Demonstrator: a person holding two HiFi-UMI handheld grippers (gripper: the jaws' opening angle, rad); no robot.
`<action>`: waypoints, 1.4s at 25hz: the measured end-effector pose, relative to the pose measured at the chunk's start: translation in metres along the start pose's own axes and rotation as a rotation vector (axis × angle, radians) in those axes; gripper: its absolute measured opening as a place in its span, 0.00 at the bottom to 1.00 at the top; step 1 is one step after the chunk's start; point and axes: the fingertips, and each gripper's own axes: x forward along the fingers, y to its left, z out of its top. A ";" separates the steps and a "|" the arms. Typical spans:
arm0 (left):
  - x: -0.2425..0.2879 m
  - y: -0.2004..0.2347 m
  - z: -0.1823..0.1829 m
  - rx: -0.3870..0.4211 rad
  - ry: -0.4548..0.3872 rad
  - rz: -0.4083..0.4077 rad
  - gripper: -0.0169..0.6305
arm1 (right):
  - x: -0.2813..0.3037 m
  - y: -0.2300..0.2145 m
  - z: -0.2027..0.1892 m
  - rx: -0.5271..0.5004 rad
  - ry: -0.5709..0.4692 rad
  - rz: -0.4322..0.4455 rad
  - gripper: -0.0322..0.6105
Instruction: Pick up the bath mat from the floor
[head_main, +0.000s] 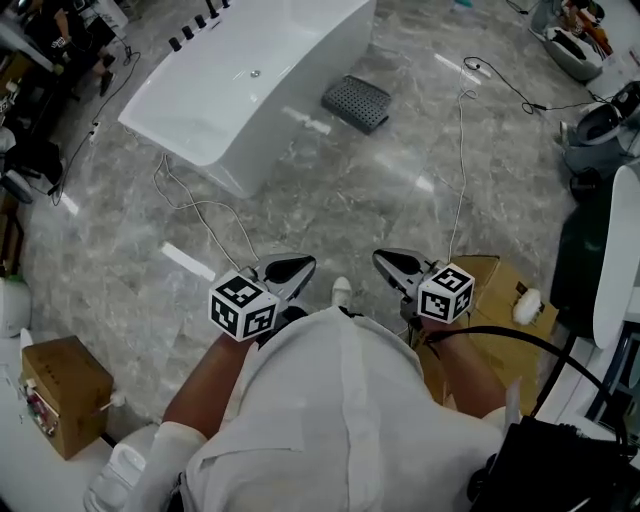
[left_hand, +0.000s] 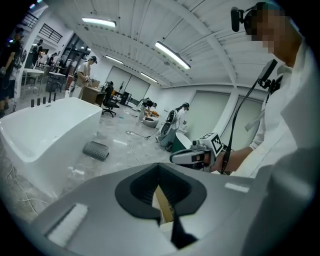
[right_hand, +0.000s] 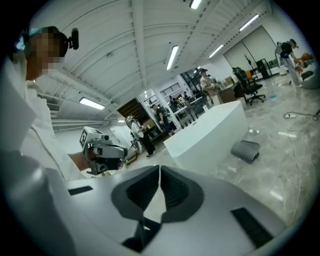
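The left hand-held gripper (head_main: 285, 270) and the right hand-held gripper (head_main: 398, 265) are being held side by side close in front of the body, tilted slightly downward. Each has its jaws pressed together on nothing. This is judged to be a carrying posture, suited to an approach rather than a grasp.

The bath mat (head_main: 357, 103) is lying flat on the marble floor (head_main: 330, 200), well apart from both grippers and just beside the white bathtub (head_main: 250, 90), probably placed there for stepping out. A thin cable (head_main: 200, 205) is trailing across the floor between.

The mat is being seen small and far off, so its thickness and the lie of its edges cannot be told. The feet are mostly being covered by the white shirt (head_main: 340, 400), and a cardboard box (head_main: 62, 395) is being cut off near the picture's edge.
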 end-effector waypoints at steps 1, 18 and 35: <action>0.008 0.004 0.007 -0.005 -0.004 0.007 0.04 | 0.002 -0.008 0.006 -0.016 0.002 0.011 0.06; 0.100 0.147 0.103 -0.011 0.055 -0.102 0.04 | 0.089 -0.157 0.078 0.128 -0.020 -0.135 0.21; 0.183 0.319 0.213 0.046 0.188 -0.205 0.04 | 0.174 -0.334 0.169 0.280 -0.086 -0.296 0.21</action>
